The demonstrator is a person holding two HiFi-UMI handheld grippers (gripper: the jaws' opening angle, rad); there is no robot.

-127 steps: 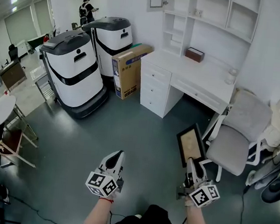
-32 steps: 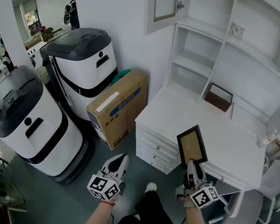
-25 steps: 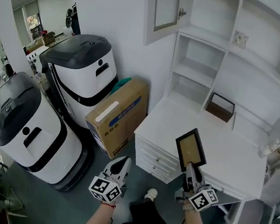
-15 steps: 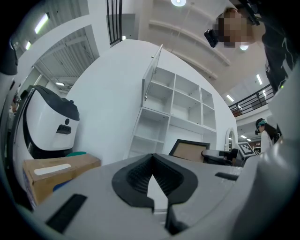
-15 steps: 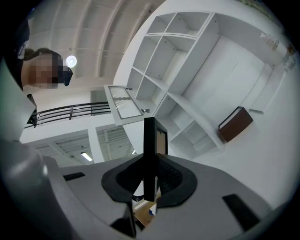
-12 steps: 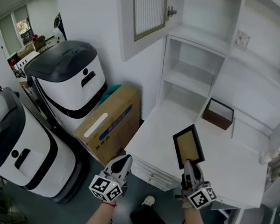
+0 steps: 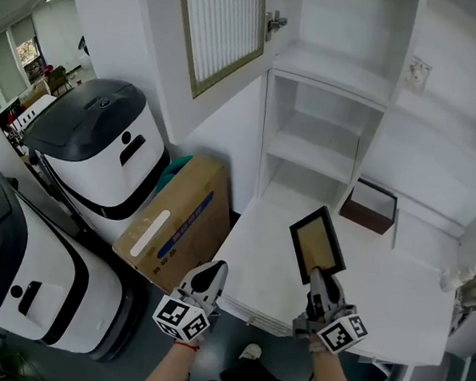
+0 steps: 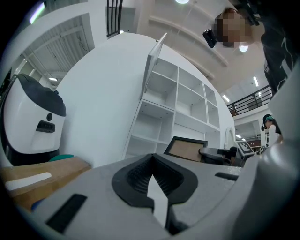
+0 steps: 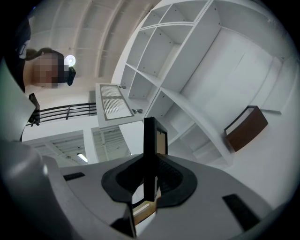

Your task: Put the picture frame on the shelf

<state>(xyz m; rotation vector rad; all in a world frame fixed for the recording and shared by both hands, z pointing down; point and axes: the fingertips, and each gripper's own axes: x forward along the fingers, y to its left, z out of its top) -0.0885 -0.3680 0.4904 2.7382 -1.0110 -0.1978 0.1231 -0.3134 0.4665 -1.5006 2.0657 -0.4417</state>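
Two grippers are in view: one loaded, one idle.

**Right gripper** [image 7: 317, 281]: clenched on the lower edge of the picture frame [image 7: 317, 244]. In the right gripper view, the dark frame edge stands upright between the jaws, with both pads pressing on it.

**Left gripper** [image 7: 206, 277]: jaws drawn together with nothing between them. It hangs near the front edge of the desk top [image 7: 252, 251] and takes no part in the carry.

**Position of the frame:** held in the air above the desk top, in front of the white shelf unit. Its face is tilted up toward the person. It touches no surface.

**Step in hand:** approach to the shelf unit. Placement has not begun.

**Next move, as judged from here:**
1. Raise the frame and reach forward to an open compartment. The low shelf board [image 7: 311, 151] straight ahead appears the nearest.
2. Keep clear of the open cabinet door [image 7: 218, 29] at upper left.
3. Keep clear of the brown box [image 7: 368, 206] at the back of the desk.
4. Seat the frame's bottom edge on the board.
5. Release only once the frame stands stably.
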